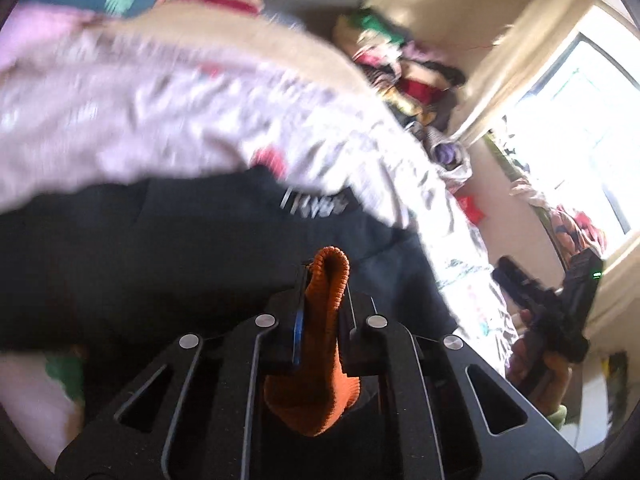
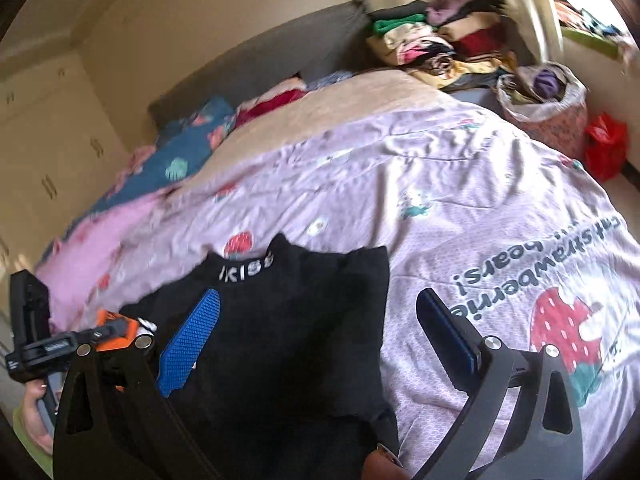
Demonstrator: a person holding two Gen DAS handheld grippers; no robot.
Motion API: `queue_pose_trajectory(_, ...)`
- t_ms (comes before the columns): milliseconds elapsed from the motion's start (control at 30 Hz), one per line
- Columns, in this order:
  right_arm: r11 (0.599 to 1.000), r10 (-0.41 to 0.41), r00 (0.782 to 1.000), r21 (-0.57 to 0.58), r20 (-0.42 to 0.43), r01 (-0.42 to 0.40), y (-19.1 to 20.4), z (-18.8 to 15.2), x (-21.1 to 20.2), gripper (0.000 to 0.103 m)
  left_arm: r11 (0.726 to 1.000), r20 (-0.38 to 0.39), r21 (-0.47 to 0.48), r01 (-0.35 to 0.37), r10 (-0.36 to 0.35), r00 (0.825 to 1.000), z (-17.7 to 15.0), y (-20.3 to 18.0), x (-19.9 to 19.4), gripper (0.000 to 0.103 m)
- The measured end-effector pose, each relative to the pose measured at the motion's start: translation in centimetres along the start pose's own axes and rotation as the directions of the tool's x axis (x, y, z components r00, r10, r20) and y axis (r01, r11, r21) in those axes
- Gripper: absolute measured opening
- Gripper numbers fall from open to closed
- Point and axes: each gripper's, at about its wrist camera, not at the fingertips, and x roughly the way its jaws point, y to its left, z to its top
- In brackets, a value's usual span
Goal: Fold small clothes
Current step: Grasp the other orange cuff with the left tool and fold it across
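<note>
Each tool (image 2: 316, 344) has black slotted arms, round silver screws and blue ridged pads; a light-green sleeve (image 2: 28, 436) shows.

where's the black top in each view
Left wrist: the black top fills the lower middle, just past the left gripper, which is shut on an orange knit piece.
Right wrist: it lies at lower centre, under the open right gripper.
Shared landmark: the white lettering on its collar.
</note>
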Motion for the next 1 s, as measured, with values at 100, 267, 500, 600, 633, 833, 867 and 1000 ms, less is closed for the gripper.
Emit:
queue_pose_trajectory(100, 0.999, -0.025, 1.0, -0.035, 0.007, 0.025, 0.8, -0.1, 0.1, 0.098, 0.999, 0.038, 0.035, 0.0, -0.001, 0.999, 1.1, -0.1, -1.9, 0.006)
queue_pose_trajectory(267, 0.991, -0.057, 0.998, -0.122, -0.03, 0.053, 2.9, -0.5, 1.4, 0.098, 0.998, 0.054, 0.014, -0.055, 0.054, 0.997, 1.0, 2.7, -2.6, 0.002)
queue_pose_trajectory(500, 0.965, -0.104, 0.989, -0.251, -0.105, 0.075, 5.8, -2.1, 4.1, 0.098, 0.99, -0.009, -0.055, -0.131, 0.131, 0.991, -0.1, 6.4, -0.7, 0.003)
queue_pose_trajectory(600, 0.957, -0.098, 0.985, -0.286, -0.145, 0.053, 7.1, -2.9, 5.3, 0.098, 0.988, -0.014, -0.025, -0.151, 0.151, 0.988, -0.4, 6.2, -0.7, 0.005)
queue_pose_trajectory(633, 0.952, -0.101, 0.982, -0.301, -0.16, 0.049, 7.5, -3.2, 5.7, 0.098, 0.988, -0.034, -0.015, -0.152, 0.152, 0.988, -0.6, 6.1, -0.3, 0.012)
queue_pose_trajectory(833, 0.937, -0.158, 0.954, -0.343, -0.256, 0.063, 8.2, -4.8, 8.1, 0.097, 0.981, -0.141, 0.029, -0.191, 0.193, 0.971, -2.6, 6.5, 3.0, 0.028)
queue_pose_trajectory(867, 0.937, -0.179, 0.945, -0.341, -0.273, 0.079, 8.0, -5.1, 8.5, 0.097, 0.975, -0.169, 0.045, -0.219, 0.224, 0.96, -3.1, 6.7, 3.7, 0.032)
queue_pose_trajectory(1000, 0.898, -0.33, 0.889, -0.396, -0.318, 0.192, 6.7, -7.2, 10.2, 0.097, 0.966, -0.209, 0.06, -0.25, 0.257, 0.943, -4.1, 8.0, 4.9, 0.042)
